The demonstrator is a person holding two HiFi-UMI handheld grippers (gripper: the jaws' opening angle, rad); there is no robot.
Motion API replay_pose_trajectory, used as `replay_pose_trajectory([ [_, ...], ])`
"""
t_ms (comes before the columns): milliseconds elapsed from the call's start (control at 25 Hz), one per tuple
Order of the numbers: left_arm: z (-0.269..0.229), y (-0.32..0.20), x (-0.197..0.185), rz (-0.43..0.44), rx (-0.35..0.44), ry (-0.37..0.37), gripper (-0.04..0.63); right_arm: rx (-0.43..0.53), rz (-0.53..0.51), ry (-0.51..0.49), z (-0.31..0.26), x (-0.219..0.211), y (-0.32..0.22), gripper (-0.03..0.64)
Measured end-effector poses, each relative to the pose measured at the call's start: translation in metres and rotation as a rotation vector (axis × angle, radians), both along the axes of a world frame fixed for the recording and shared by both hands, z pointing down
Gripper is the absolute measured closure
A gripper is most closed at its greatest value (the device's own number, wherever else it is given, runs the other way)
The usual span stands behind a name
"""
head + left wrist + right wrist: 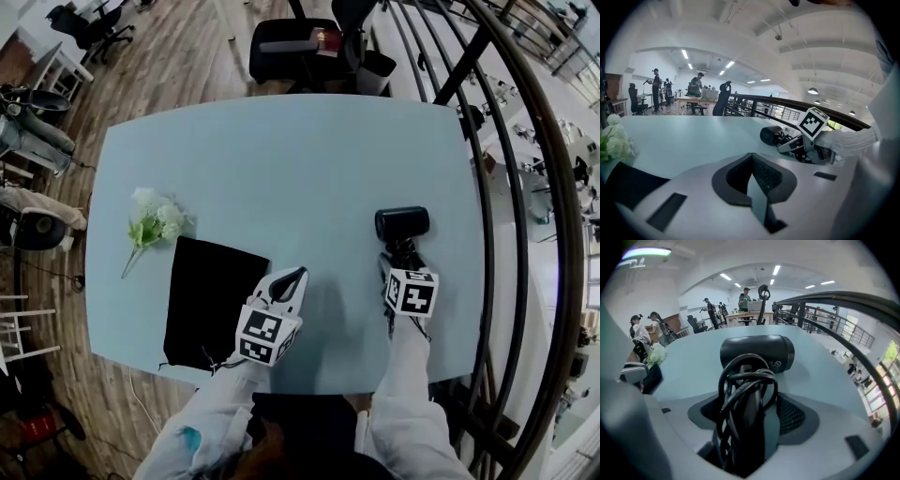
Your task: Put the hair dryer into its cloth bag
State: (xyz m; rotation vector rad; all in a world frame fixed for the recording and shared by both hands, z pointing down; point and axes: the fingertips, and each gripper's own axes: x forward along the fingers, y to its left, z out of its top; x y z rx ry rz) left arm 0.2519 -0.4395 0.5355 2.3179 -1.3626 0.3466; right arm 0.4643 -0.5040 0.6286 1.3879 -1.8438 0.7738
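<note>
1. At the table's (281,159) right side, the dryer (403,223) lies well apart from the black bag (211,300), which lies flat at the left. A flower (155,223) rests near the bag's far corner.
2. My right gripper (401,258) stands wide astride the dryer's handle and wound cord (740,380). A strip of table shows beside the cord, so I judge the pads are not yet pressing. My left gripper (292,281) is closed on nothing, just beside the bag's right edge.
3. Risk: the pads may pinch loose cord loops instead of the handle, and the dryer would then sag or slip on the lift.
4. Risk: the bag looks flat and unopened. With no jaw holding its mouth, the dryer may simply shove the cloth along the table.
5. Only the right gripper view shows the cord loops and that gap, which the marker cube hides in the head view. Only the head view shows the whole bag and how far apart bag and dryer lie. The left gripper view shows the dryer's barrel (771,135) side-on, resting on the table.
</note>
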Motion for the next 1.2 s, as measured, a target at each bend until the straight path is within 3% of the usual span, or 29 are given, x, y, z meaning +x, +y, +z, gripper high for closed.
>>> replay_pose_trajectory([
  [240,-0.011,0.011,-0.001,0.007,0.016,0.005,0.580,0.049,0.007,-0.009,-0.007,0.003,0.000,0.341],
  [360,-0.014,0.015,-0.003,0.008,0.021,0.000,0.580,0.099,0.018,-0.008,-0.015,0.005,0.002,0.420],
  [520,-0.019,0.019,-0.007,0.001,0.030,0.000,0.580,0.111,0.045,-0.052,-0.016,0.008,0.003,0.420],
  [1200,-0.046,0.040,-0.009,0.046,0.101,0.036,0.580,0.157,0.067,-0.029,-0.043,-0.003,0.050,0.420],
])
